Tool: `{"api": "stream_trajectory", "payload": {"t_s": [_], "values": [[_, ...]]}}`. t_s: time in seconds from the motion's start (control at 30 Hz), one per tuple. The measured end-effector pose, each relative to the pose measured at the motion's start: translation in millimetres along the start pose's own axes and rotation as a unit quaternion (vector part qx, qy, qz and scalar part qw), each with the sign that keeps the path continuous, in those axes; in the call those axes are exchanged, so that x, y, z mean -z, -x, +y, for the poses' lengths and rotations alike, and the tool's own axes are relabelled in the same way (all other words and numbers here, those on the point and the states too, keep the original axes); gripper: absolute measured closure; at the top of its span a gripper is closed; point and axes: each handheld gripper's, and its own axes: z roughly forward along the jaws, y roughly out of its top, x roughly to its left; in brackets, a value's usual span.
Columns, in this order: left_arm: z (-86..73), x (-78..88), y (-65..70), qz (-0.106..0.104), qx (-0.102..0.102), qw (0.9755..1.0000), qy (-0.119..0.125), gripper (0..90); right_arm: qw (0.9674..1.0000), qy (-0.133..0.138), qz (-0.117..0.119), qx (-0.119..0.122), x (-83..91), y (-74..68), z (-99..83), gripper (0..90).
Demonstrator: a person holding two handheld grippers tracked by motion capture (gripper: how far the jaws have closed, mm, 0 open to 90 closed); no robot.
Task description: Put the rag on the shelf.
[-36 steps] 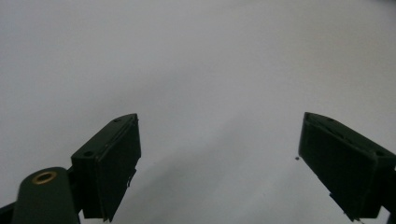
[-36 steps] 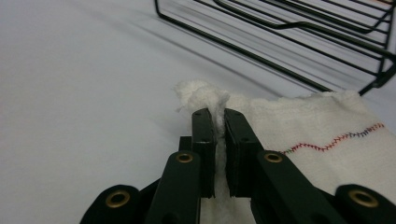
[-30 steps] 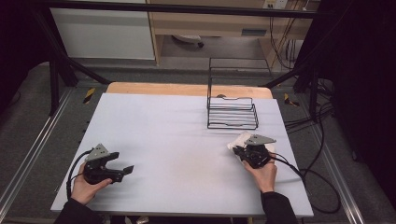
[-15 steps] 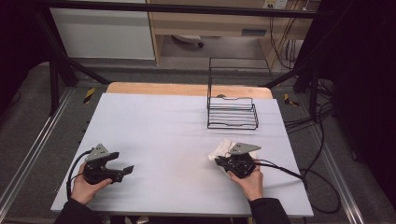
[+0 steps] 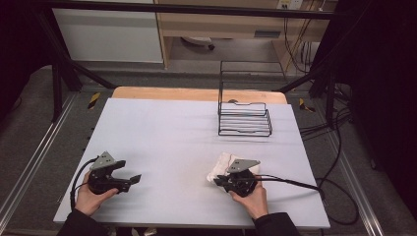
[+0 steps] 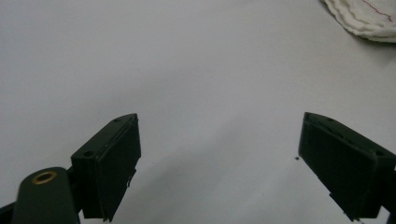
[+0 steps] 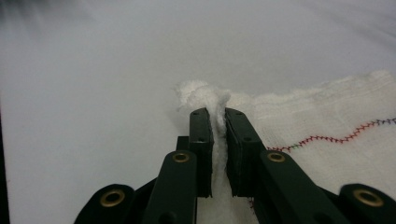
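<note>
The white folded cloth with coloured stitching (image 5: 225, 166) lies on the pale grey surface (image 5: 172, 132), at about 5 o'clock. The right gripper (image 7: 217, 122) has its jaws clenched on a bunched edge of it. At 8 o'clock, well apart from the cloth, the left gripper (image 5: 129, 180) rests with jaws spread wide around nothing.

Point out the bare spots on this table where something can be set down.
Free: the stretch between the left tool and the white cloth, and everything left of the wire rack. Crowded: the right side, where the right tool pinches the cloth below the rack.
</note>
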Motion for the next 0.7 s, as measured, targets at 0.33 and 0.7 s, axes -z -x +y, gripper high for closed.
{"api": "stream_trajectory", "payload": {"t_s": [0.33,0.7], "values": [[0.7,-0.7,0.6,0.002,-0.001,1.0,-0.006,12.0,0.9981,0.056,-0.013,-0.021,19.9,11.7,3.6,50.1],[5.6,-6.2,5.2,0.007,0.0,0.9999,-0.012,8.4,0.9859,0.068,-0.102,-0.114,60.5,61.1,-25.5,19.5]]}}
